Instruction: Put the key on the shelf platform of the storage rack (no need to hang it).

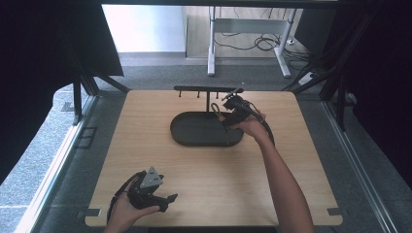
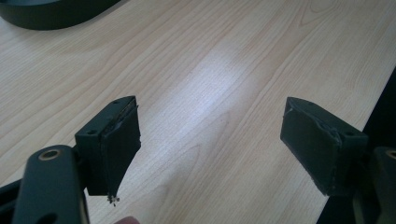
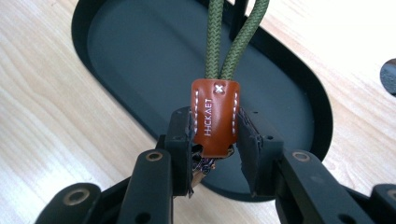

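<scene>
The right gripper has its jaws pinched on the brown leather tab of a keychain strap, whose olive-green cord loop runs upward from the tab toward 12 o'clock. Beneath the strap lies the black oval tray, and in the high view the right gripper sits over the tray's 3 o'clock end, just in front of the black hook rack at the tray's 12 o'clock. The picking up looks done; what seems left is carrying the loop to 1 of the rack's pegs, or setting it down, and releasing. The left gripper, jaws spread with nothing between them, idles over bare wooden table near the 7 o'clock corner.
</scene>
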A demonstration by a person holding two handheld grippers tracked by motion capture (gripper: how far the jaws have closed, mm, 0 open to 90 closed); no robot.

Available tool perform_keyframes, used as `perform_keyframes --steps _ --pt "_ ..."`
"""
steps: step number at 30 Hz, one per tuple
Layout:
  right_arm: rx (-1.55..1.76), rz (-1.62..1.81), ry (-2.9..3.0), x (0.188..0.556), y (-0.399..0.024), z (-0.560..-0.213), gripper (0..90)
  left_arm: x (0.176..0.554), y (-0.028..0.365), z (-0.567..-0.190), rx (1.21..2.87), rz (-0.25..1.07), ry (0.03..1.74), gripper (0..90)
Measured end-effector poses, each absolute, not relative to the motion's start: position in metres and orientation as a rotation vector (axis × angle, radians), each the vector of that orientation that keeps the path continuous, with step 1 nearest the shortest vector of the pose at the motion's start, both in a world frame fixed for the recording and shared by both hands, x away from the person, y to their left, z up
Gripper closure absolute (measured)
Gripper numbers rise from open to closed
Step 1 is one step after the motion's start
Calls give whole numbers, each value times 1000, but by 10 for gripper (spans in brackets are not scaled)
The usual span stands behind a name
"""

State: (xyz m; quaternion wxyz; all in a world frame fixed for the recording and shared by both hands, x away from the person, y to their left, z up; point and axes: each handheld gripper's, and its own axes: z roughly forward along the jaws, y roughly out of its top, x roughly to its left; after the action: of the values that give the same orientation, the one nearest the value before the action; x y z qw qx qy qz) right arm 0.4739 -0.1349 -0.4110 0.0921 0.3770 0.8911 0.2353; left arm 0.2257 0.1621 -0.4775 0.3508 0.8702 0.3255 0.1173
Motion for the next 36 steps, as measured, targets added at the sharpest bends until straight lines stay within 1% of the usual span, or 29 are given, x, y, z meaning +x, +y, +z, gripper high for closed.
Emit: perform_keyframes --steps 10,21,27,30,36 --pt "1147 700 2609 489 -134 -413 675 226 163 -477 2250 301 845 205" --pt "1202 659 2618 485 -144 -449 669 227 161 -480 2263 296 840 205" --pt "1217 638 2633 481 -148 -462 660 226 159 -480 2269 293 834 205" --pt "1225 645 2637 479 -152 -466 587 227 158 -481 2272 291 835 205" --pt "1229 670 2621 475 -157 -463 531 227 158 -481 2272 291 833 205"
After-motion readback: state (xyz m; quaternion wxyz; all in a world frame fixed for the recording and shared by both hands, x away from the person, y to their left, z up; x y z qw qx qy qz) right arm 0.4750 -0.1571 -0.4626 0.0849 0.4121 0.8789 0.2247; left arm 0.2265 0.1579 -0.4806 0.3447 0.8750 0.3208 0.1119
